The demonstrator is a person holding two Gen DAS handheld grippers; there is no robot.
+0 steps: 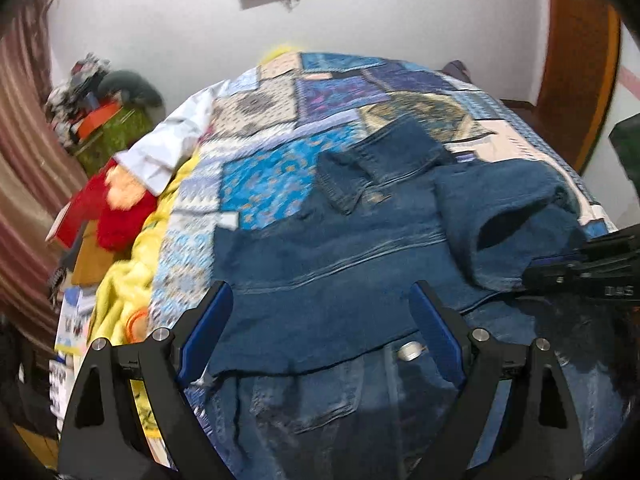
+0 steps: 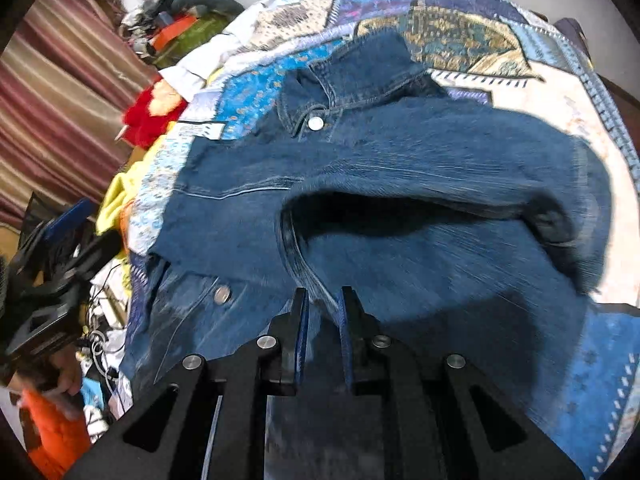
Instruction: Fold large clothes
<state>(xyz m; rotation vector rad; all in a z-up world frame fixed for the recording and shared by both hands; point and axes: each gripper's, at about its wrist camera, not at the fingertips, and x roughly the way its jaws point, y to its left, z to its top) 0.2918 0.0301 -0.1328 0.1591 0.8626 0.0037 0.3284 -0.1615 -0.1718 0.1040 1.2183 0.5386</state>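
The left gripper [image 1: 322, 322] hung with its two blue-padded fingers spread wide and nothing between them, just over the denim jacket [image 1: 340, 248]. The right gripper [image 2: 323, 300] was pressed together, pinching the cuff of the jacket's sleeve [image 2: 440, 240], which looped up and back over the jacket's body. In the left wrist view, the right gripper poked in at 3 o'clock.

The jacket lay spread on the patchwork bedspread [image 1: 260, 184] that covered the bed. A silver button [image 1: 408, 350] showed near the jacket's folded edge, right in front of the left gripper. The collar [image 1: 380, 164] lay farther away, toward 12 o'clock.

At 9 o'clock, off the bed's side, lay a yellow blanket [image 1: 124, 284], a red fuzzy cloth [image 1: 120, 216] and a white shirt [image 1: 168, 144]. Farther still stood a white wall [image 1: 360, 20], with striped curtains [image 1: 24, 128] at 10 o'clock.
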